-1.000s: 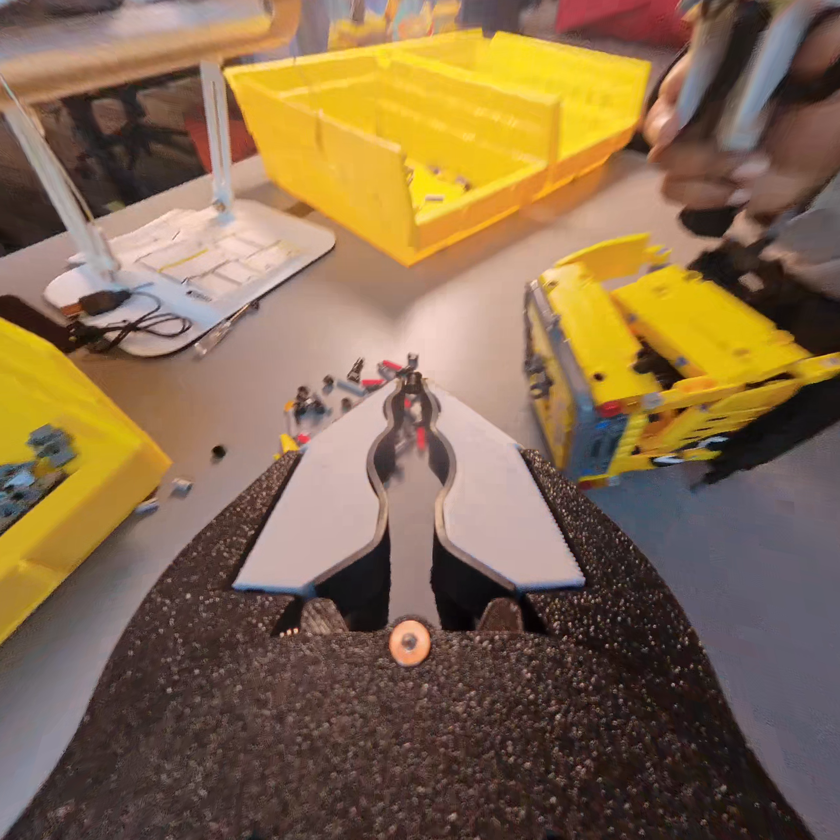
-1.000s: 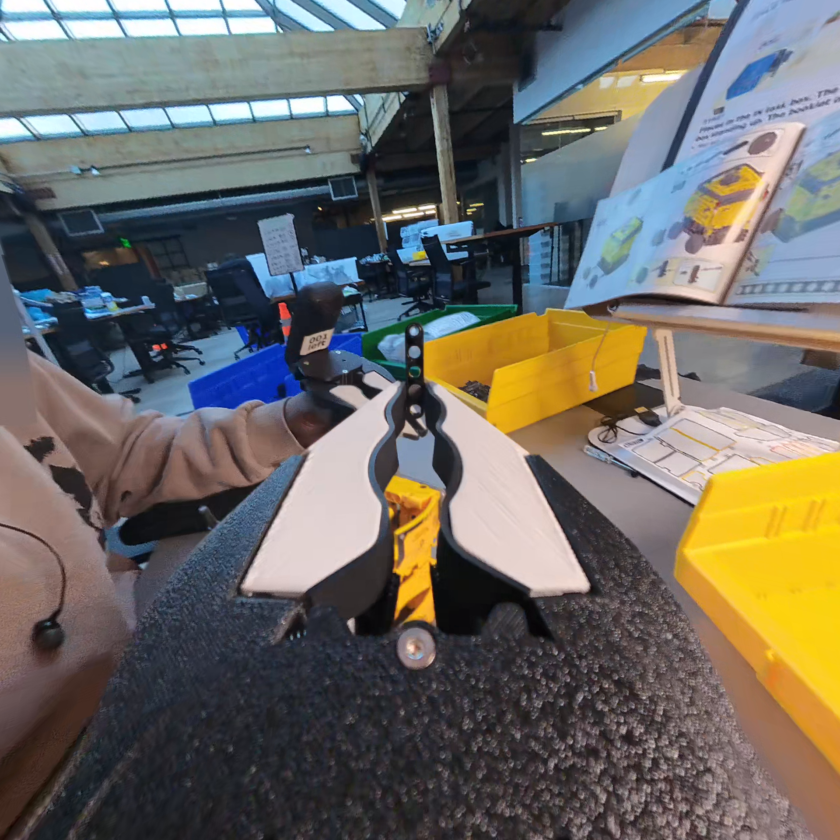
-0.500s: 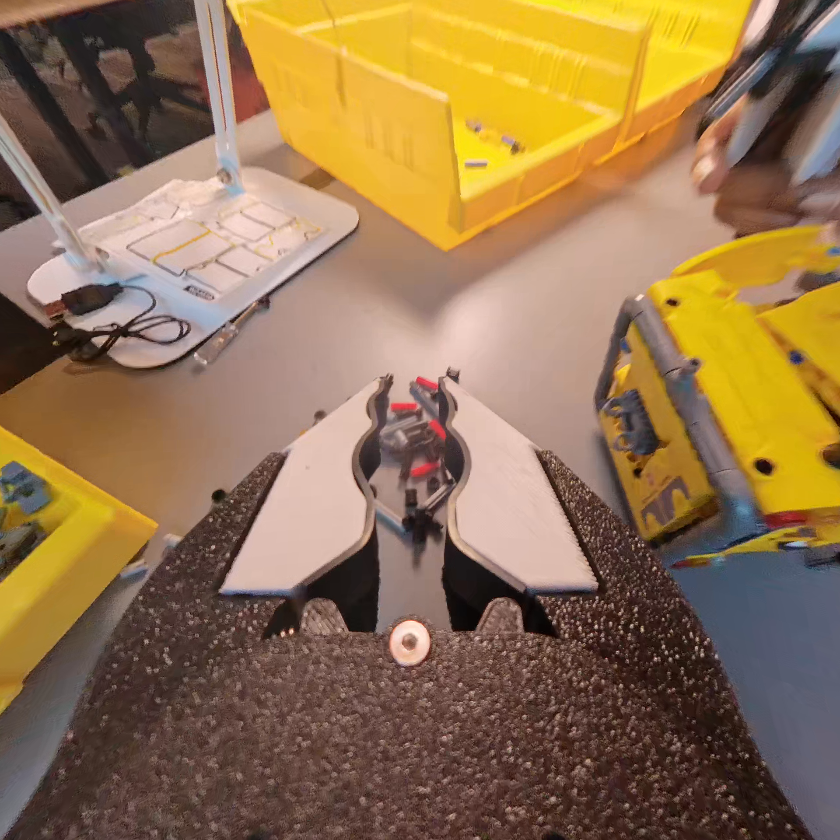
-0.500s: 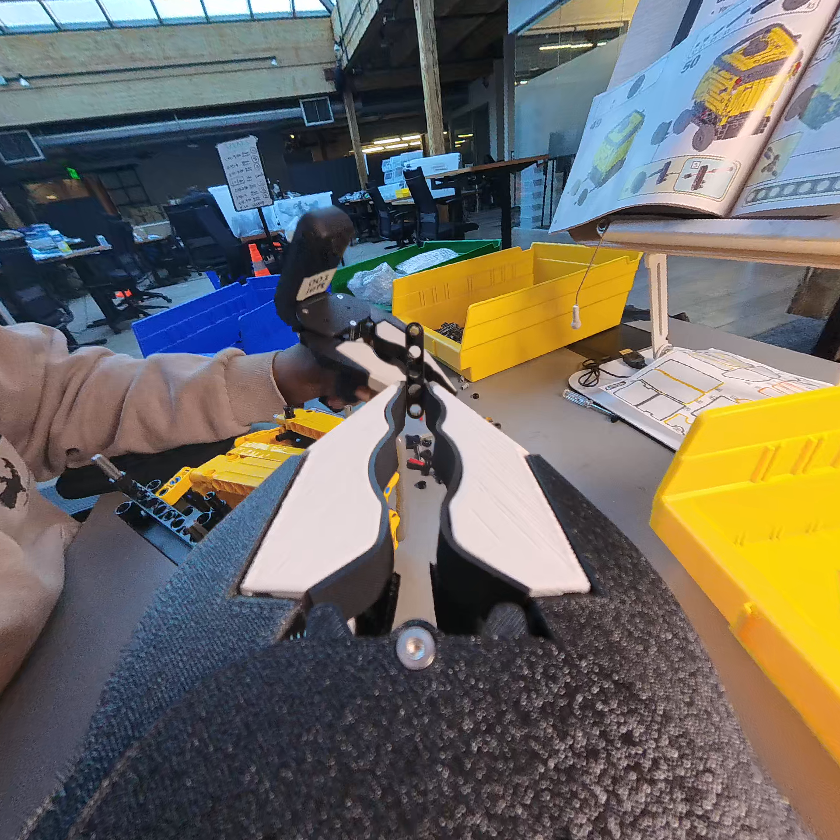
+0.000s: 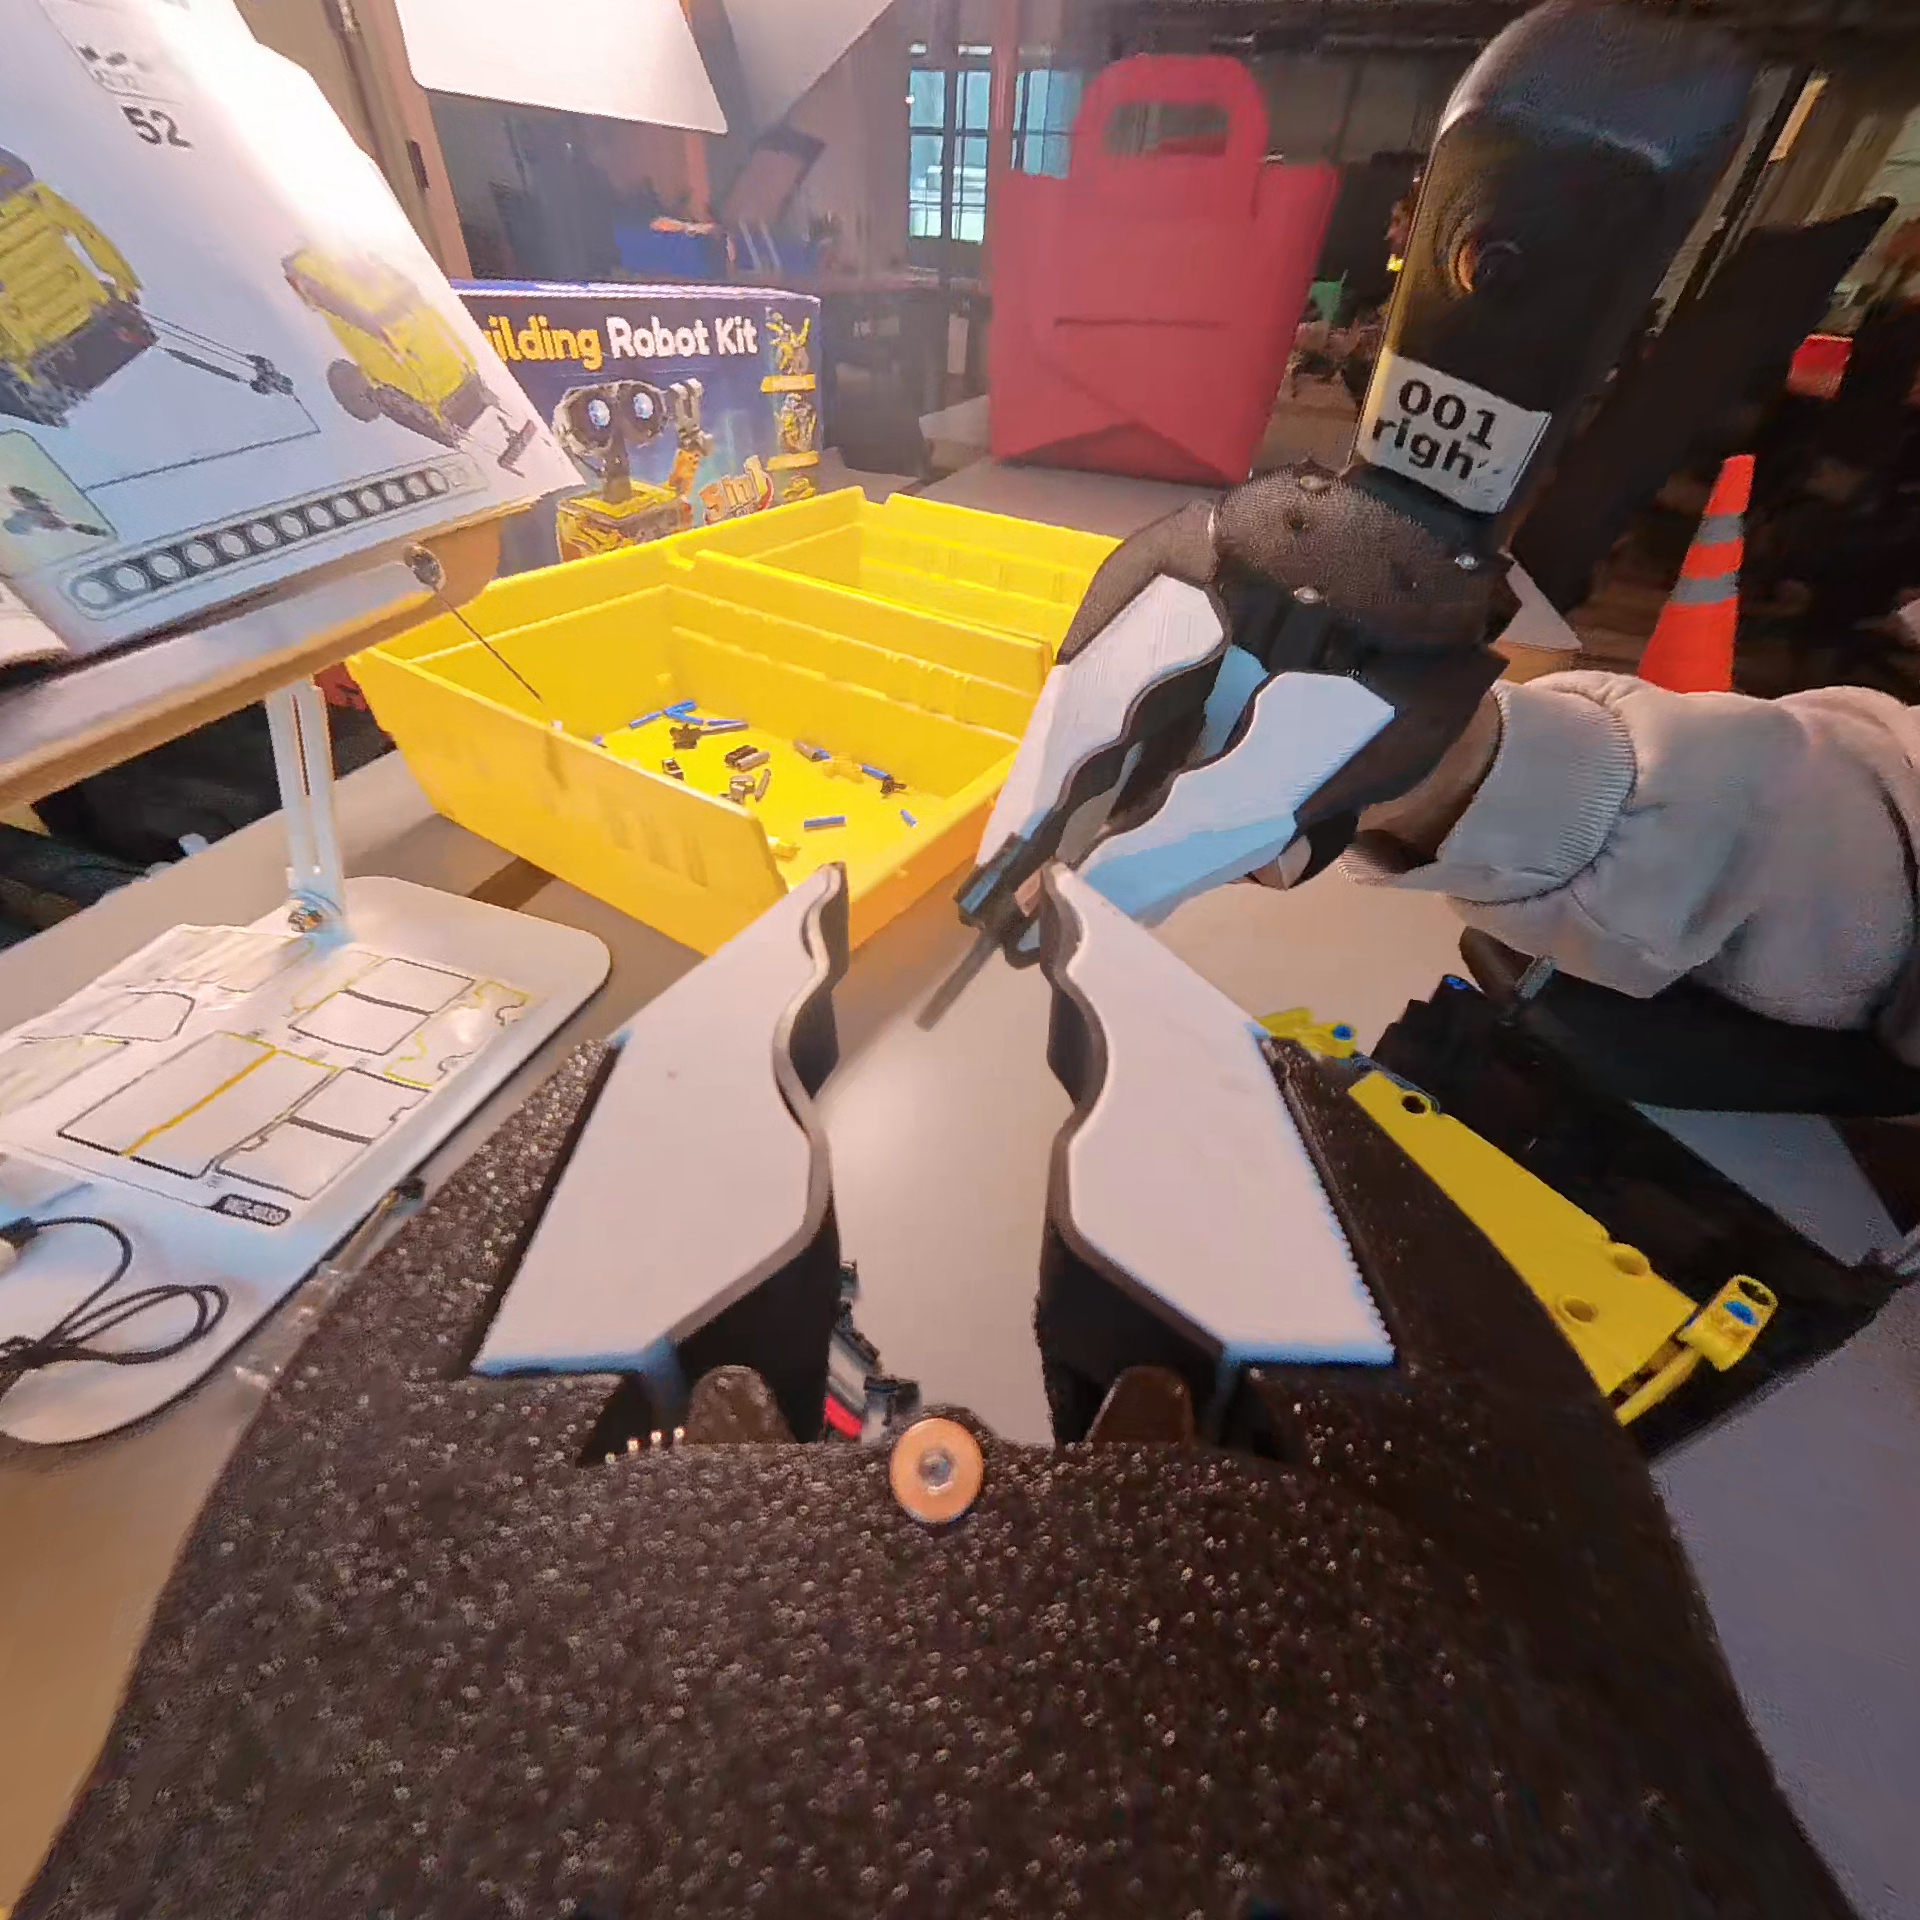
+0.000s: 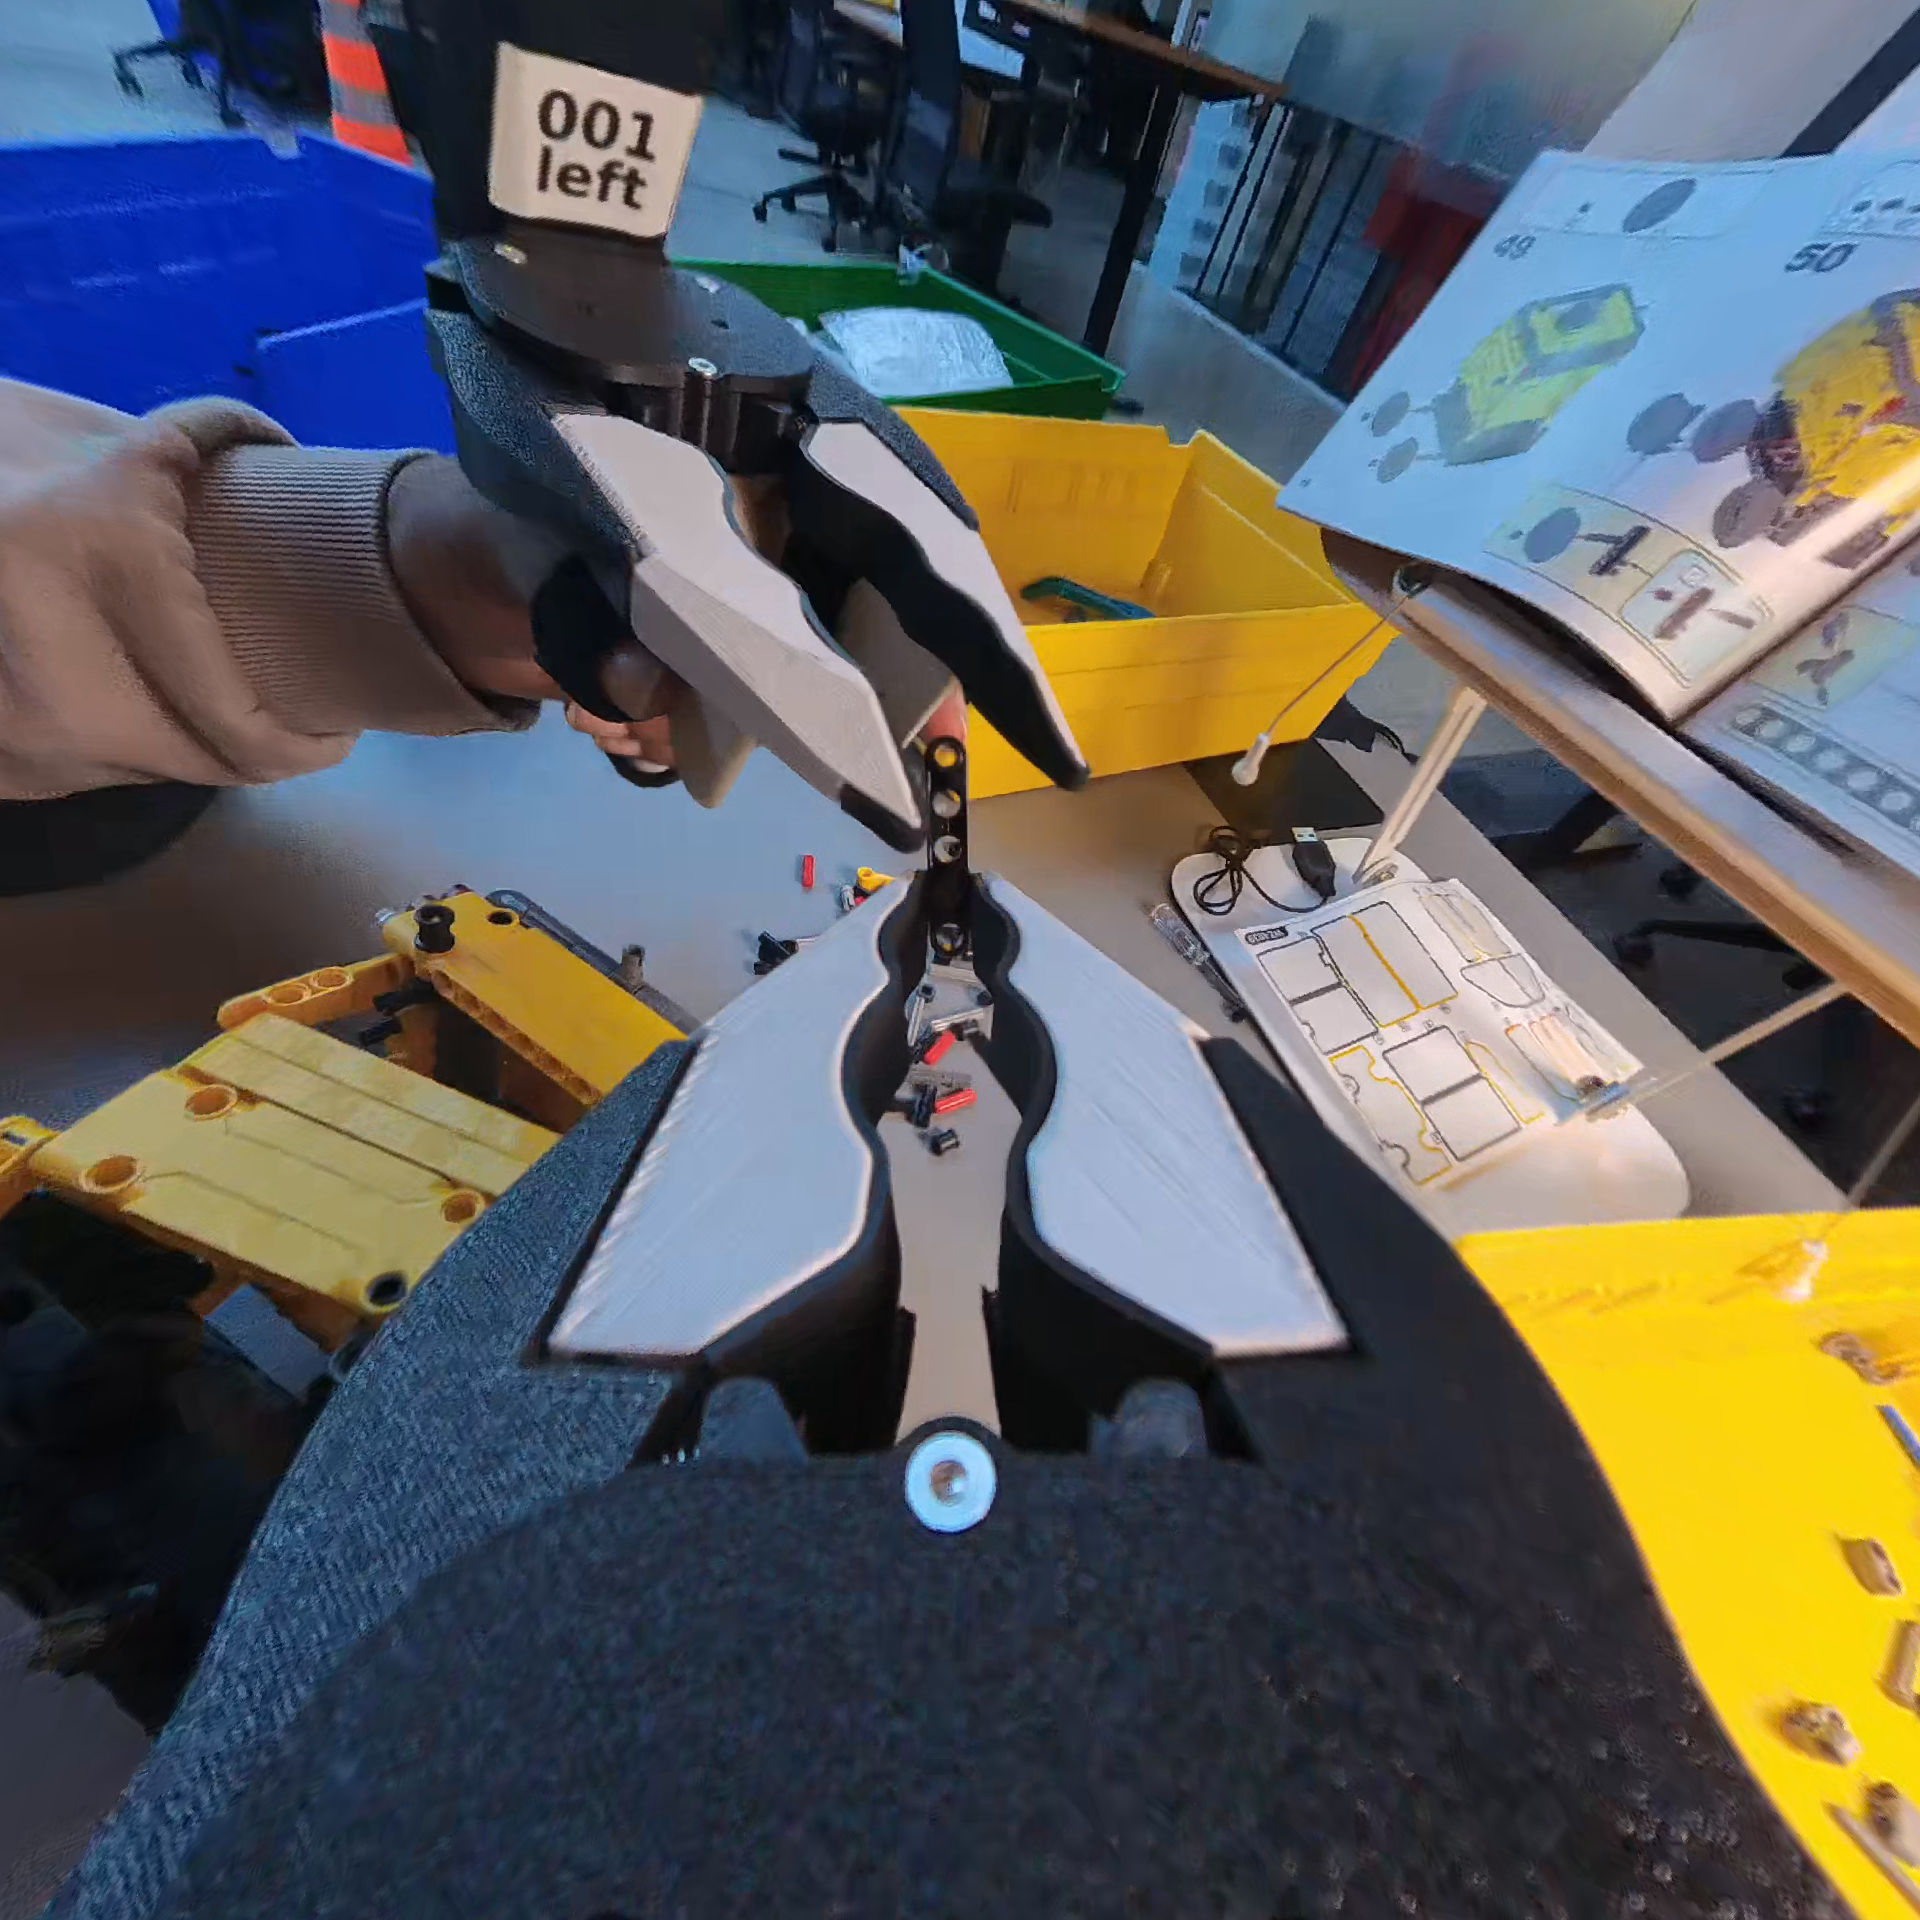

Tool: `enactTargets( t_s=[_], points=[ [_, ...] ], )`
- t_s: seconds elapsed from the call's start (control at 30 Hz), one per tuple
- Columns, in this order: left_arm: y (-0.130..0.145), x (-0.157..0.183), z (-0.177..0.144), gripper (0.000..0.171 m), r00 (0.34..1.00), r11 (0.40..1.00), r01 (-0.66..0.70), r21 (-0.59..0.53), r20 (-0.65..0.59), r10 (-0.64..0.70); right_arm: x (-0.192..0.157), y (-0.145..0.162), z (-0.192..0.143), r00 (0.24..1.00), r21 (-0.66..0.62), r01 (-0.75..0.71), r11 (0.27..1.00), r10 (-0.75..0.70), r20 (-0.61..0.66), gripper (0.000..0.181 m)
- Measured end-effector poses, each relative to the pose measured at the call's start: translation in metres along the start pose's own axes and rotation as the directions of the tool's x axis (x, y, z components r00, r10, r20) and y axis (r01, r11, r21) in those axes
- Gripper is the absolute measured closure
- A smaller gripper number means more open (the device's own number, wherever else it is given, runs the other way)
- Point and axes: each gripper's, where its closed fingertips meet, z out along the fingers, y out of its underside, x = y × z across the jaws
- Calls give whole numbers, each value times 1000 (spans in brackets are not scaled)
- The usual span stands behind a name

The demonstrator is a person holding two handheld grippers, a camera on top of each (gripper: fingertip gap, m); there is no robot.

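Observation:
My right gripper (image 6: 948,902) is shut on the lower end of a black beam with holes (image 6: 945,805), which stands upright from its tips. My left gripper (image 5: 940,891) is open and empty. In the right wrist view the left gripper (image 6: 982,798) comes in from the upper left, its jaws on either side of the beam's top end, not closed on it. In the left wrist view the right gripper (image 5: 1003,916) points the beam (image 5: 961,971) down between my left fingertips. A partly built yellow model (image 6: 312,1143) lies on the grey table below, also seen in the left wrist view (image 5: 1507,1226).
Loose small parts (image 6: 935,1101) lie on the table. A yellow bin with small pieces (image 5: 582,790) stands behind; other yellow bins (image 6: 1143,644) (image 6: 1714,1455) stand nearby. An open instruction booklet (image 6: 1662,416) rests on a stand with a white base (image 6: 1455,1091). A red bag (image 5: 1153,291) stands far back. My left and right fingertips are right by each other.
My left gripper opened, lifted off the loose parts and swung up to the right gripper. My right gripper came down and forward with the black beam still in it.

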Motion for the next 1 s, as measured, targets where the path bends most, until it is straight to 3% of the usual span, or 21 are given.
enactTargets(
  t_s=[0.13, 0.57, 0.73, 1.0],
  points=[
    [-4, 6, -8, 155, 996, 998, 23, 56, -92, -18, -5, -4, 13, 997, -52, 71, 996, -71, 4, 176],
    [15, 18, -16, 155, 983, 999, 16, 48, -184, -7, -22, 4, 19, 994, -39, 87, 995, -85, 66, 176],
    [2, 28, -25, 155, 973, 994, 34, 105, -232, -8, -27, -17, 6, 987, 96, -53, 994, 37, 159, 176],
    [-29, 44, -33, 158, 958, 976, 47, 214, -288, 17, -35, -46, -12, 918, 242, -288, 926, 195, 346, 176]
  ],
)
